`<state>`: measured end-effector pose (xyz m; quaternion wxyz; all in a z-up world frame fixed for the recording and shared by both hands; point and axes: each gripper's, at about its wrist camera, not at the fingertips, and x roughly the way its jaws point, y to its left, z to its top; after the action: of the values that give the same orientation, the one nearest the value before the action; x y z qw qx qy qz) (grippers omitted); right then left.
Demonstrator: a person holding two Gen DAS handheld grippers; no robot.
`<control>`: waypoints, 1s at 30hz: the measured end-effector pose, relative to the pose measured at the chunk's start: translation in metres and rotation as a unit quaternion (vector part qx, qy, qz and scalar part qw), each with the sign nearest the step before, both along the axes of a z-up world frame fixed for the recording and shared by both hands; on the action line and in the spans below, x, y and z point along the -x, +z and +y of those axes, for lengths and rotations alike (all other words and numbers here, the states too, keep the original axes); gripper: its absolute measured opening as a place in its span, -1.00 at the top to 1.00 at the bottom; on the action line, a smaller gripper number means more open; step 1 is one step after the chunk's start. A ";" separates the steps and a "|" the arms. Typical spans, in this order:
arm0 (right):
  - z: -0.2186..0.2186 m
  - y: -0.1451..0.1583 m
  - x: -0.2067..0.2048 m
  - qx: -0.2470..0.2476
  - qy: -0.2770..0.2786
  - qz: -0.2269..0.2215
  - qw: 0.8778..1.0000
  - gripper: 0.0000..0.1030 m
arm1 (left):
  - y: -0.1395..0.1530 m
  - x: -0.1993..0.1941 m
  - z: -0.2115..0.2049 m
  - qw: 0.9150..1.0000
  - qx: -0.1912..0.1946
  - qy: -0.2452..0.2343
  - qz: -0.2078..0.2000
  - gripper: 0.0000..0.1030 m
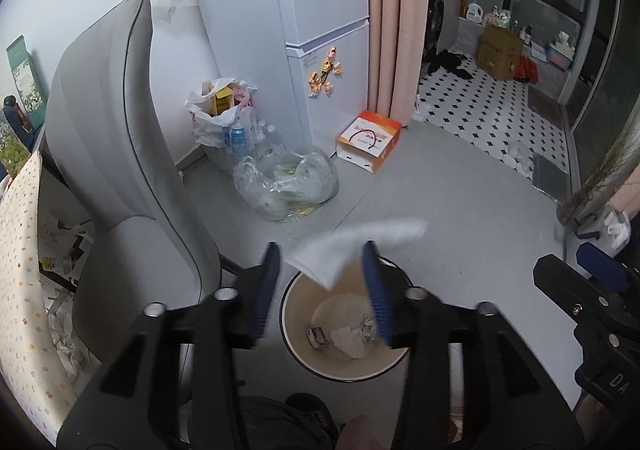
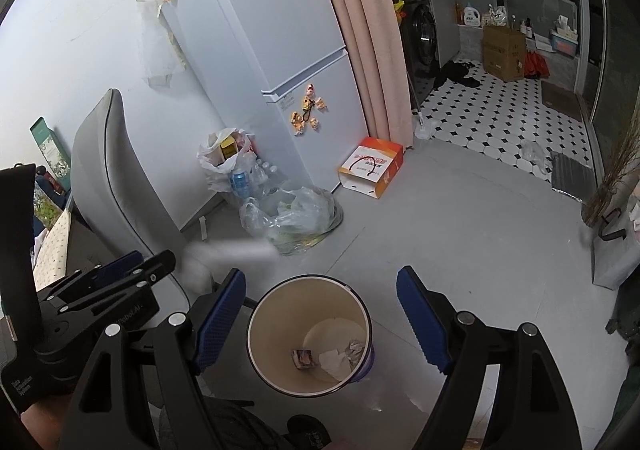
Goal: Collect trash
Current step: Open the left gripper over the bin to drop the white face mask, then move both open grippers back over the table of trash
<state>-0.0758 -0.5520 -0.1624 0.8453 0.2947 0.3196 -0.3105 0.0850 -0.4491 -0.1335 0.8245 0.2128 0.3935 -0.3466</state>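
Two open tools [image 1: 322,250] [image 2: 320,282] above bin rim [image 2: 256,302], tissue [image 1: 356,246] loose between left pads

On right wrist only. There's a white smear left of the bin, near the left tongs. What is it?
Observer: The left wrist view shows it as a white sheet of paper, lying between the blue pads of the left tongs.
Operator: Is it clamped?
Observer: No. The jaws stand apart, and one pad shows a gap to the sheet.
Operator: Is it over the bin?
Observer: In that view the sheet's lower corner overlaps the mouth of the round cream waste bin, which has scraps in the bottom.
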 end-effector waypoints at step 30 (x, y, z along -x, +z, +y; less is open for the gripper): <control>0.130 0.070 -0.085 0.067 0.159 -0.029 0.985 -0.72 | 0.081 -0.039 0.203 0.973 0.092 0.200 -0.074 -0.88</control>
<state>0.0097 -0.4217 -0.0926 0.9107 0.1915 0.3163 -0.1842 0.1239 -0.2459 -0.0520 0.9200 0.0781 0.3321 -0.1928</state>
